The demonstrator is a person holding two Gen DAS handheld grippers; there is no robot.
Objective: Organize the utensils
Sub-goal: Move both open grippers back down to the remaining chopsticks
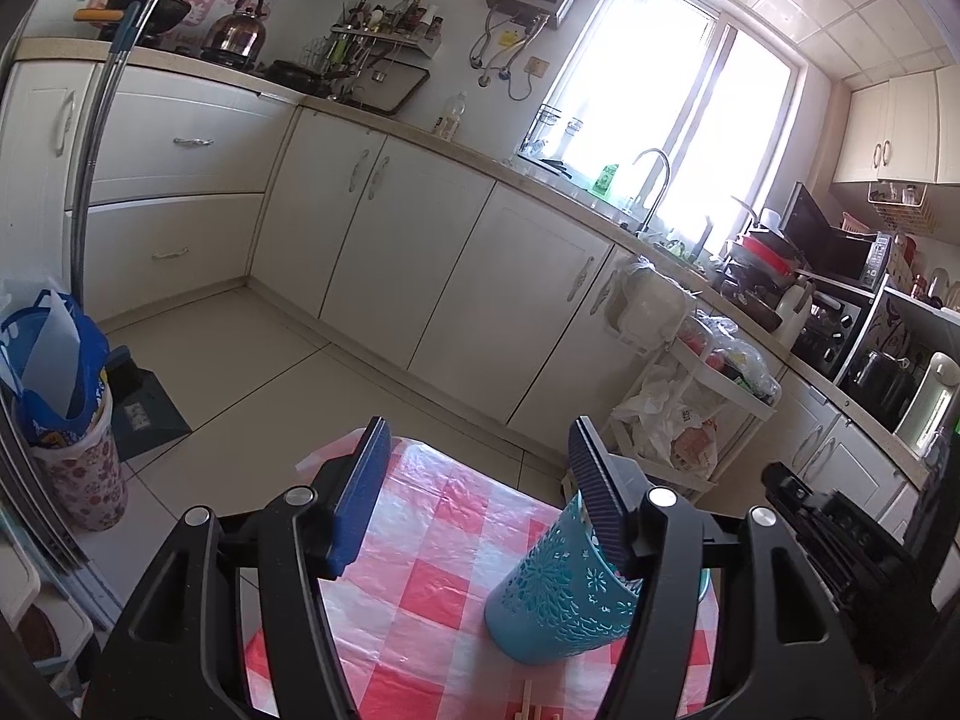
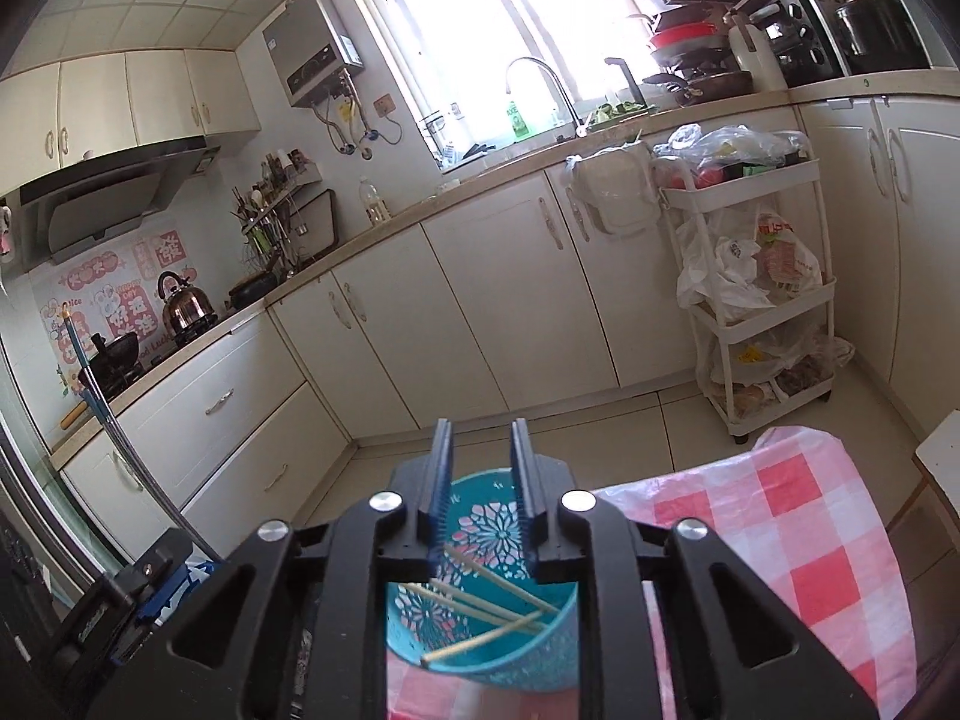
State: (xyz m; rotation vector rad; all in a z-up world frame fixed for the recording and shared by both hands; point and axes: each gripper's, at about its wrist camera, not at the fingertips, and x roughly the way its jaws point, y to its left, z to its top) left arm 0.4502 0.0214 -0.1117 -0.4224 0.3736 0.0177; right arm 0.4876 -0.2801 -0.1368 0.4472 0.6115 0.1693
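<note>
At lower centre, the right gripper (image 2: 480,468) hangs empty, slightly parted, above the teal holder (image 2: 480,654) catching chopsticks (image 2: 480,606); left gripper (image 1: 480,468) spread wide beside it.

The utensil holder (image 2: 480,612) is teal, cut through with a lacy flower pattern, and the chopsticks (image 2: 480,606) in it are pale wood. The tablecloth (image 2: 780,540) is checked — red, pink and white. Both grippers have black frames and dark blue ribbed pads (image 1: 360,498).

Chopsticks (image 2: 480,606) in holder (image 2: 498,654) on table (image 2: 810,540)
</note>
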